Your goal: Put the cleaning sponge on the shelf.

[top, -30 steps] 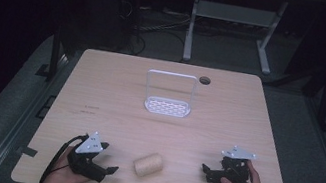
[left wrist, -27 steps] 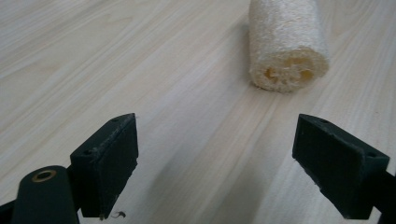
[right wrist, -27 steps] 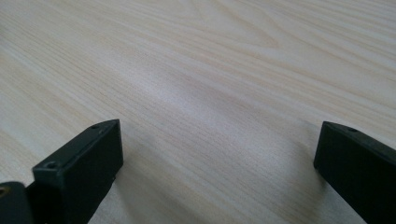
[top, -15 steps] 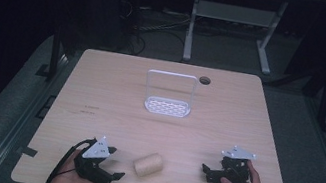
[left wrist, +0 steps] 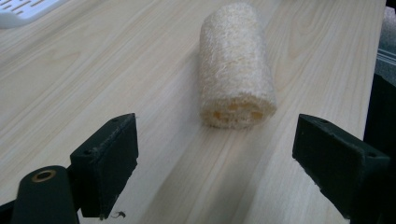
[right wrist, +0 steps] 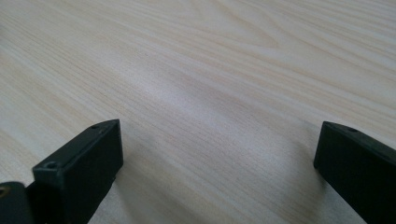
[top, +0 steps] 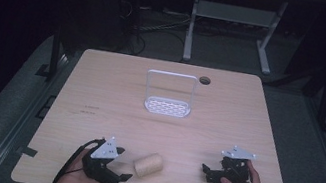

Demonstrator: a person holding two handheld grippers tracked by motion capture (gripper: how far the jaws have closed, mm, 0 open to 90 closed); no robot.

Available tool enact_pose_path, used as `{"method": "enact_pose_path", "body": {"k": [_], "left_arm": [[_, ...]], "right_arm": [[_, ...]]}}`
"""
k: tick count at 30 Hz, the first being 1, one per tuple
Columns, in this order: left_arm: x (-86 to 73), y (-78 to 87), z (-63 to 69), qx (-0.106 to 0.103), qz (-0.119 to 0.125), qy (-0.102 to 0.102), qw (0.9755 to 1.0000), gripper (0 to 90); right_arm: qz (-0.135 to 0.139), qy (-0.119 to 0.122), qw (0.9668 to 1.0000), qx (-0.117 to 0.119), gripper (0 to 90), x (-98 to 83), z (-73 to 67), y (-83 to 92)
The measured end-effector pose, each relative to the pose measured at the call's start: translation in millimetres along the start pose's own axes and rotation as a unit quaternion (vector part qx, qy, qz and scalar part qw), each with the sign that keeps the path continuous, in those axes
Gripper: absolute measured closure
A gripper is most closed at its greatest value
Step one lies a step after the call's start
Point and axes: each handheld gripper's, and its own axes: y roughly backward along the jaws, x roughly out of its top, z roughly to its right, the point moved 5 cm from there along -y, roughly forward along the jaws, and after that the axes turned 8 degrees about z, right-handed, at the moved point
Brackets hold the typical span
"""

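A pale beige loofah roll (top: pixel 148 164) lies on its side near the table's front edge; in the left gripper view the loofah roll (left wrist: pixel 236 65) shows its cut end toward me. My left gripper (top: pixel 123 165) sits just left of it, open, its jaws wide apart and nothing between them; in its own view the left gripper (left wrist: pixel 217 156) stands a short way before the roll. My right gripper (top: pixel 205 171) rests at the front right, open, and in its own view the right gripper (right wrist: pixel 217 161) has bare wood between its jaws.
A white perforated rack with a tall wire handle (top: pixel 169 95) stands at the table's middle back. A dark round hole (top: pixel 204 80) is near the far edge. The wooden table (top: pixel 227 118) has dark floor and metal frames behind it.
My left gripper has shifted a little right and forward, toward the loofah roll, and turned to face it. The right gripper and the roll have stayed put.
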Motion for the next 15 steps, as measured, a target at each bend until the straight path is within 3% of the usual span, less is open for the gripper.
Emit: {"method": "enact_pose_path", "body": {"k": [15], "left_arm": [[23.1, -22.8, -0.3, -0.015, -0.014, -0.015, 0.9997, 14.0]], "right_arm": [[0.000, 0.001, 1.0000, 0.000, 0.9, -0.1, 0.1, 0.1]]}}
